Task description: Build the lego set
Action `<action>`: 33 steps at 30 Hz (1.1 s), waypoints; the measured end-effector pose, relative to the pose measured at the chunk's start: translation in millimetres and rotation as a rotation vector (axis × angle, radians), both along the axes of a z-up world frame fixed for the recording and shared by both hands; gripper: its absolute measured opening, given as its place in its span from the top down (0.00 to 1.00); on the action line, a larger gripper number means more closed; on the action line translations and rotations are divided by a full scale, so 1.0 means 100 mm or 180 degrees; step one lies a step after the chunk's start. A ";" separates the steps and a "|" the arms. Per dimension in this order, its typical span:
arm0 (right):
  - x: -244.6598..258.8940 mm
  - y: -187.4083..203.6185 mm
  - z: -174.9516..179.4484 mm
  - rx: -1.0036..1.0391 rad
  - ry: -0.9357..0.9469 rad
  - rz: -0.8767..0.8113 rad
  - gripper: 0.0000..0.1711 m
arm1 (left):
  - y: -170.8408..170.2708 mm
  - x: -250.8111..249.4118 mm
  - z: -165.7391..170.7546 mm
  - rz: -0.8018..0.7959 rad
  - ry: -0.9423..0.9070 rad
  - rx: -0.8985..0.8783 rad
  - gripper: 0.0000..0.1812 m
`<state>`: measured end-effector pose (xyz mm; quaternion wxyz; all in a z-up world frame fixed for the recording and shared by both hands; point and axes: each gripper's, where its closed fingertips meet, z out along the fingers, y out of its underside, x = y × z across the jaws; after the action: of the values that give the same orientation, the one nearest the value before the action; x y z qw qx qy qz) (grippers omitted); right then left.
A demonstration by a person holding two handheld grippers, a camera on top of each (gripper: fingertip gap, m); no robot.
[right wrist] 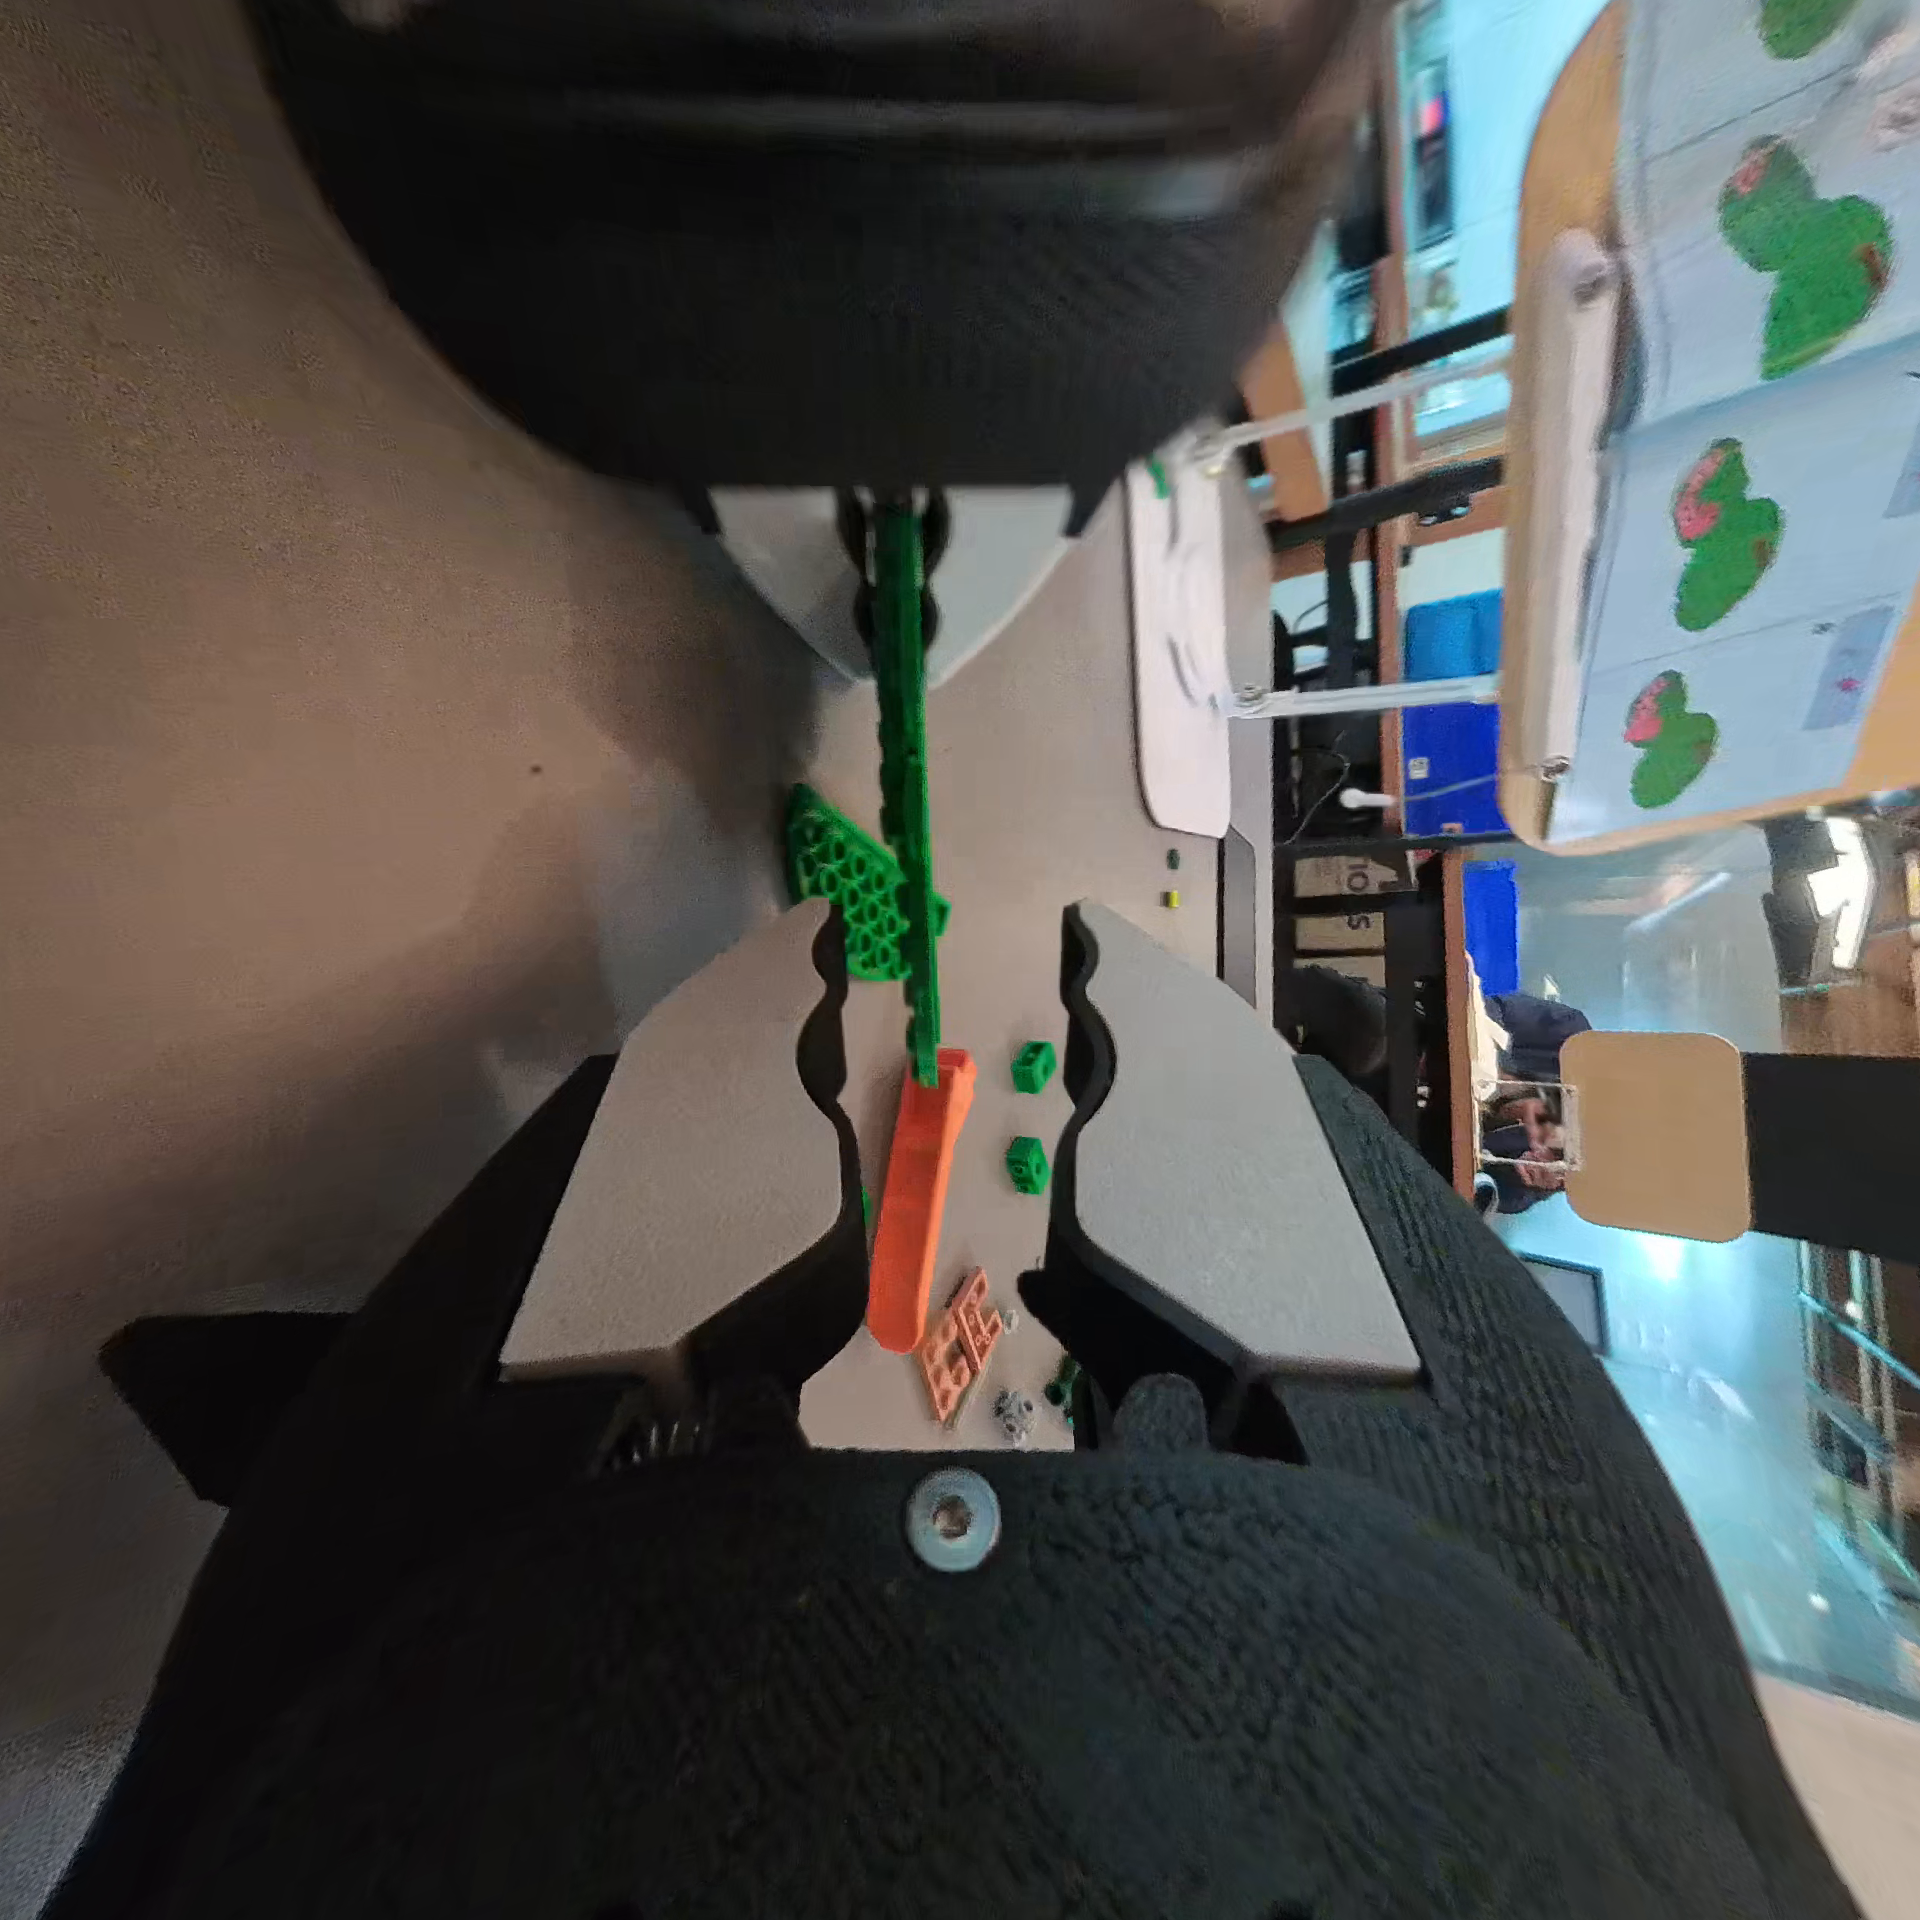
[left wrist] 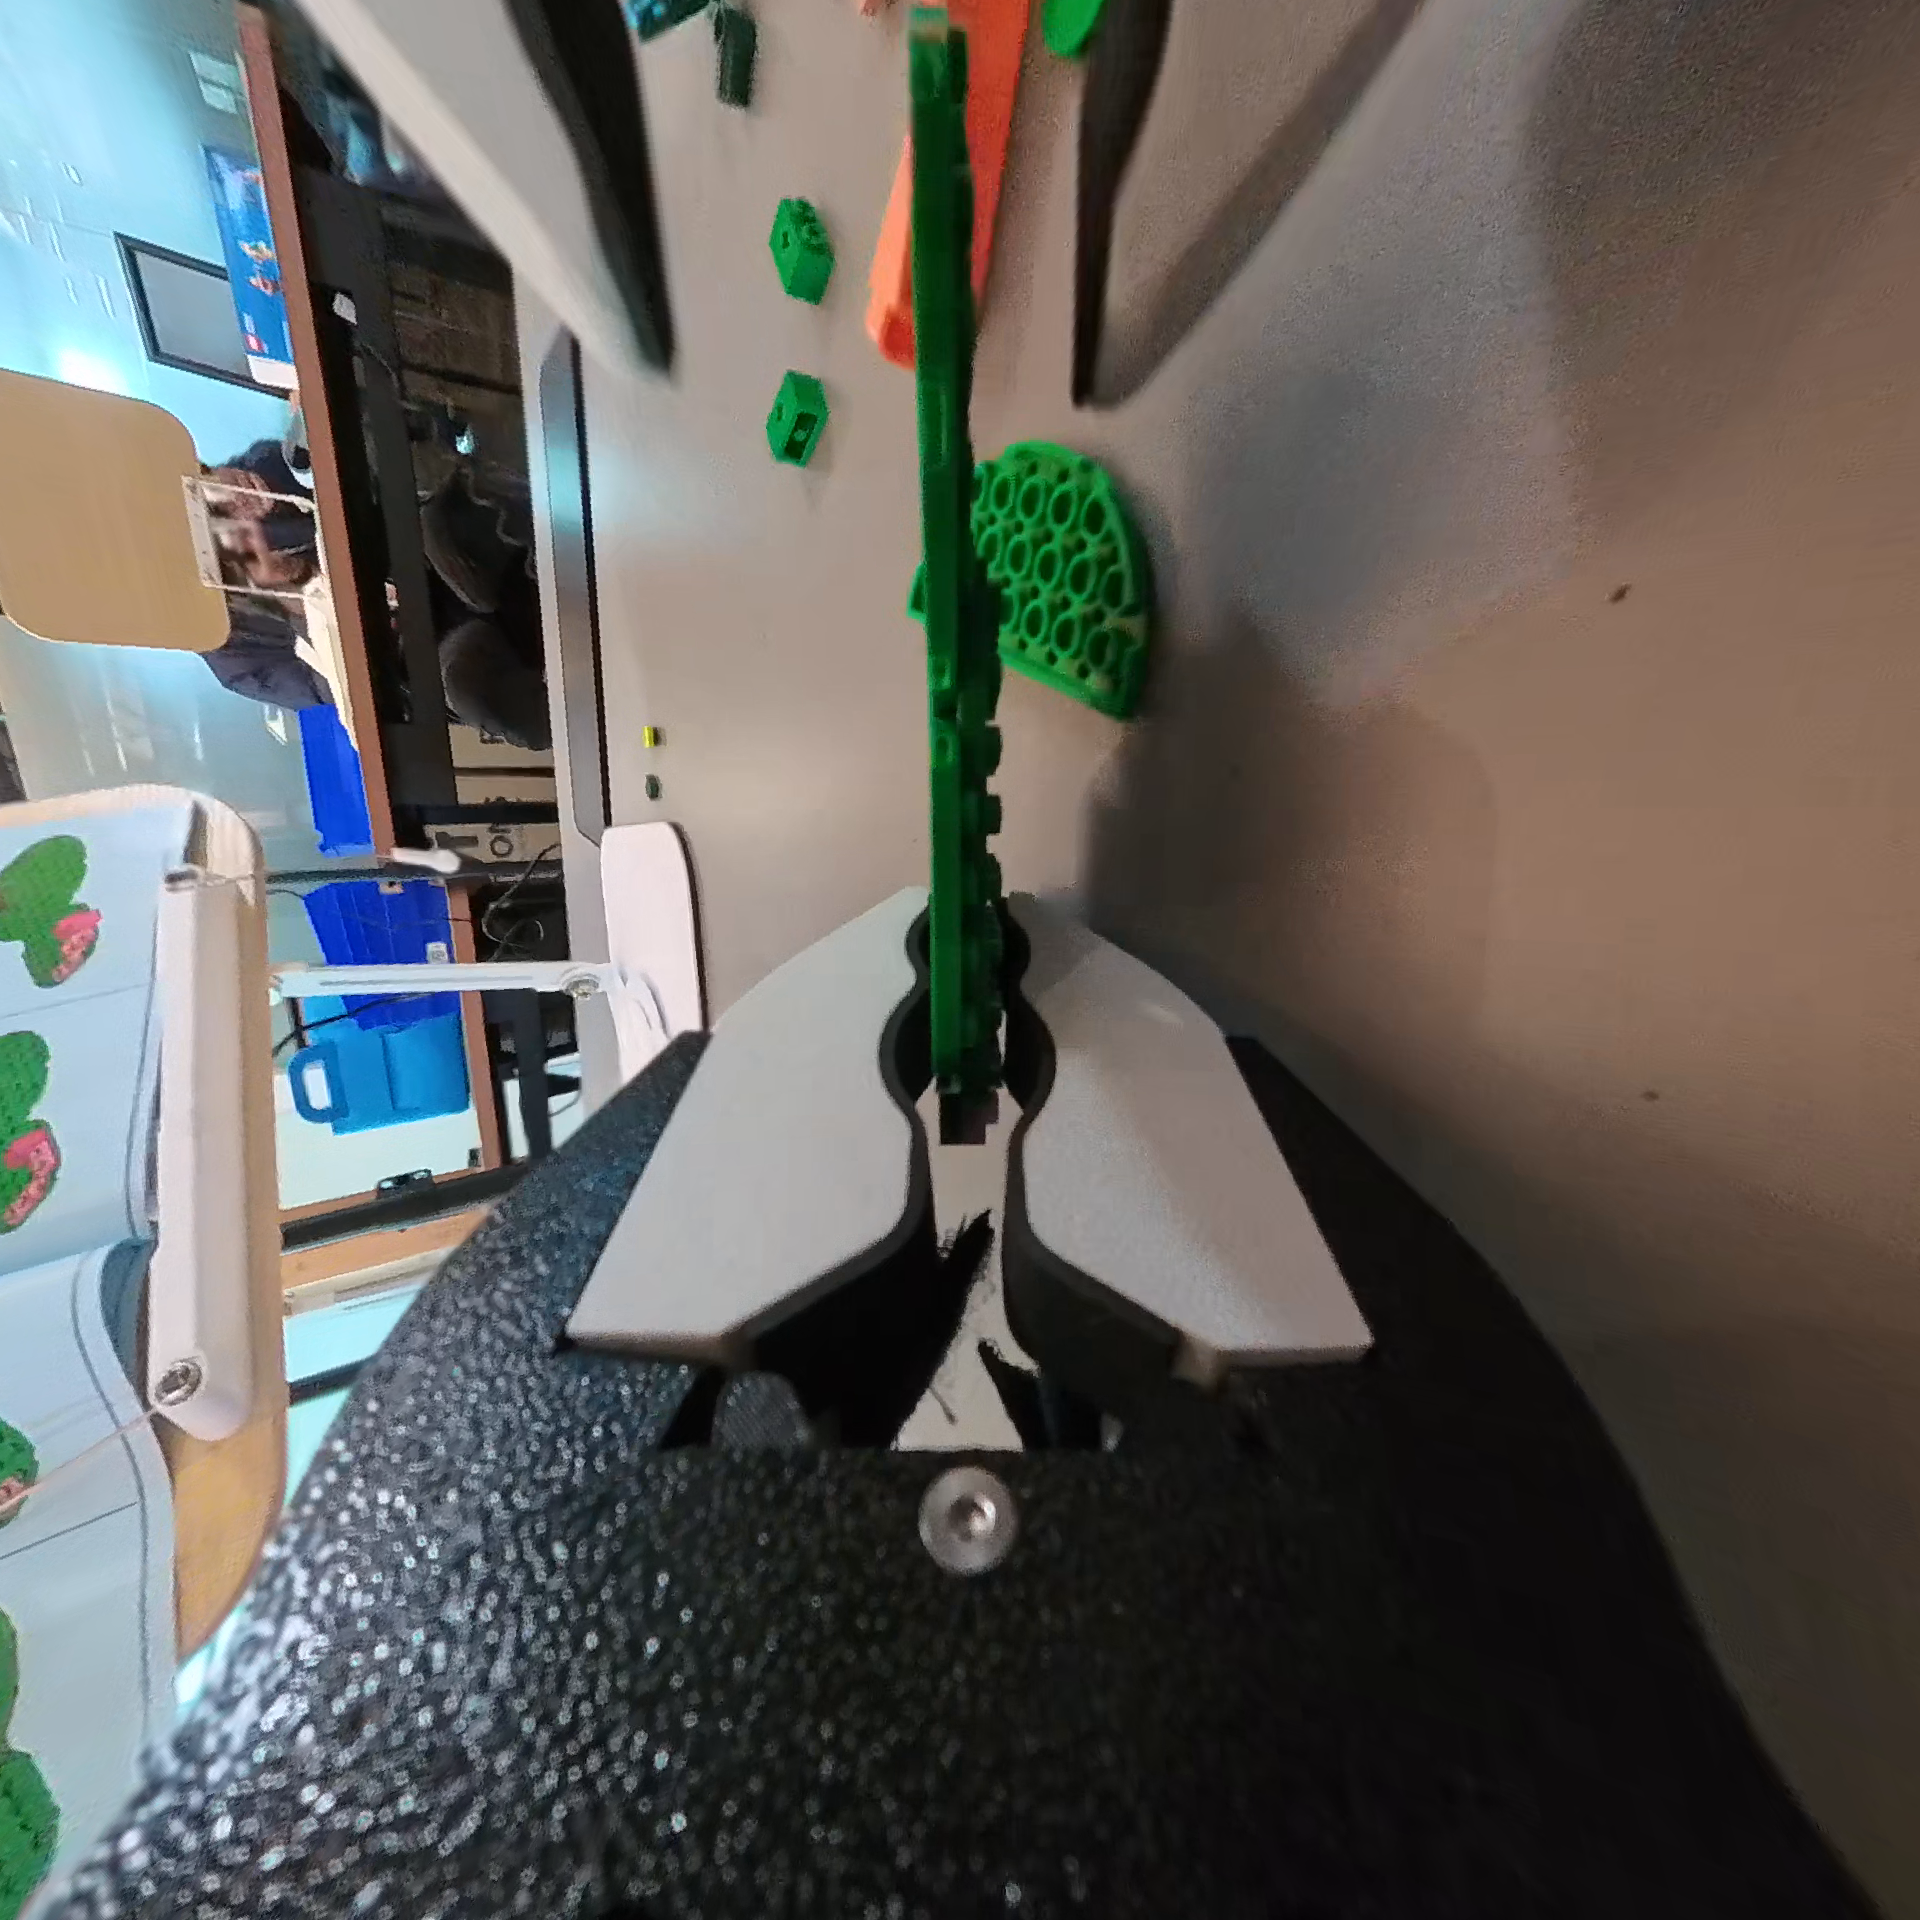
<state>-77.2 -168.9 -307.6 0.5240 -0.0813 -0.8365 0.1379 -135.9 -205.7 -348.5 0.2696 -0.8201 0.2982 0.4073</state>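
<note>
My left gripper [left wrist: 966, 914] is shut on the end of a long green lego plate [left wrist: 945, 468], held edge-on above the grey table [left wrist: 1455, 623]. In the right wrist view the plate [right wrist: 902, 727] reaches from the left gripper [right wrist: 899, 551] towards my right gripper [right wrist: 951, 935]. The right gripper is open and empty, and the plate's free end lies between its fingertips. On the table lie a green half-round plate [left wrist: 1070, 582] [right wrist: 847, 883], an orange brick separator [right wrist: 920, 1195] [left wrist: 992, 135], two small green bricks [right wrist: 1034, 1065] [right wrist: 1027, 1162] and salmon pieces [right wrist: 961, 1340].
An instruction booklet on a wooden stand [right wrist: 1745, 520] [left wrist: 73, 1039] stands at the table's side. A white board [right wrist: 1184, 644] lies near it. Tiny yellow and dark pieces [right wrist: 1172, 896] and small grey bits [right wrist: 1013, 1413] lie on the table. Shelves and blue bins are beyond.
</note>
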 end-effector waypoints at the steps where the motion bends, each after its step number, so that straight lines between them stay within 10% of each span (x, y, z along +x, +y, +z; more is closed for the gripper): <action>1: 0.01 0.01 0.08 -0.0152 0.0086 0.0006 0.77 | -0.01 -0.03 0.00 0.0029 -0.0069 0.0017 0.95; 8: 0.10 0.15 0.84 -0.1591 0.0877 0.0021 0.75 | 0.06 0.17 0.29 -0.0245 -0.1715 0.0812 0.95; 15: 0.16 -0.01 1.01 -0.3258 0.0298 0.0462 0.70 | 0.04 0.71 0.62 -0.1111 -0.3761 0.1089 0.96; 33: 0.20 -0.48 0.82 -0.3758 -0.0484 0.1010 0.91 | 0.01 1.04 0.66 -0.1628 -0.4267 0.0981 0.96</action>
<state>-57.2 -217.0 -225.2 0.3026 -0.2419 -0.6559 0.6479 -32.3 -205.1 -282.0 0.5930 -0.7506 0.1906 -0.2202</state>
